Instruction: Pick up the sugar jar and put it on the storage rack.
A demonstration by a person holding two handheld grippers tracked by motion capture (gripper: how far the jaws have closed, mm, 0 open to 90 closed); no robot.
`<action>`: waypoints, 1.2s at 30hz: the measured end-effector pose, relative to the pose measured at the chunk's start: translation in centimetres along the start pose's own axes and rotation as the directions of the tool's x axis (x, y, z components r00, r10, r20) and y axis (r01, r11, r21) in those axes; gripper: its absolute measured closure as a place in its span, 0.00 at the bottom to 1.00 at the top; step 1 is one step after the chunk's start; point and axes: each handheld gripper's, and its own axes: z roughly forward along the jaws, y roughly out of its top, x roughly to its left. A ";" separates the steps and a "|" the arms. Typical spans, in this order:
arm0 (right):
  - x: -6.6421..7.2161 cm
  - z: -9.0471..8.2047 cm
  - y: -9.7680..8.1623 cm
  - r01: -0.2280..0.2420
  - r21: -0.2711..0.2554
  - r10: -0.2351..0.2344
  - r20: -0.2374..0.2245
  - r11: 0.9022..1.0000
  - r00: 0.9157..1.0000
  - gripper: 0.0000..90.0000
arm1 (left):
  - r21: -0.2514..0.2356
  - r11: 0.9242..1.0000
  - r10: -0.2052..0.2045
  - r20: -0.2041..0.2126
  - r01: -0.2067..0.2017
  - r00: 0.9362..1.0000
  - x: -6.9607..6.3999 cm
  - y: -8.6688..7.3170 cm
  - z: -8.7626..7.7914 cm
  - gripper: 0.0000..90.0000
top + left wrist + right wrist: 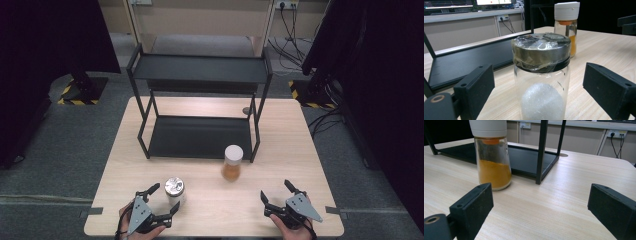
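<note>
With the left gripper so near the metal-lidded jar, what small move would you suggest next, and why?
Probably ease the left gripper a little forward and close it on the metal-lidded jar. Its jaws stand open on either side of the glass without touching it, and the jar stands upright on the table, so a grip below the lid looks within reach.

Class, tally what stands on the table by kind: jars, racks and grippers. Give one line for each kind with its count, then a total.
Jars: 2, the silver-lid jar and the white-cap jar
Racks: 1, the black rack
Grippers: 2, the left gripper and the right gripper, both open
Total: 5
</note>
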 end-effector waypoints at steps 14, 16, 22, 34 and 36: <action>-0.2 0.0 0.1 -0.015 0.005 0.015 -0.001 1.000 1.000 0.07 | -0.021 1.000 -0.002 0.030 0.003 1.000 0.3 1.0 1.1 0.15; -0.2 0.1 0.1 -0.014 0.006 0.014 -0.003 1.000 1.000 0.07 | -0.019 1.000 0.000 0.031 0.000 1.000 0.3 1.1 1.2 0.15; -0.3 0.1 0.2 -0.015 0.009 0.015 -0.006 1.000 1.000 0.07 | -0.016 1.000 -0.009 0.025 0.010 1.000 0.3 1.3 1.9 0.23; -0.2 0.2 0.2 -0.008 0.013 0.008 -0.004 1.000 1.000 0.07 | 0.001 1.000 0.000 0.032 0.000 0.999 0.5 1.6 2.5 0.37; -0.2 0.1 0.2 -0.009 0.013 0.009 -0.003 1.000 1.000 0.07 | 0.008 1.000 0.000 0.031 0.000 1.000 0.4 1.8 2.6 0.38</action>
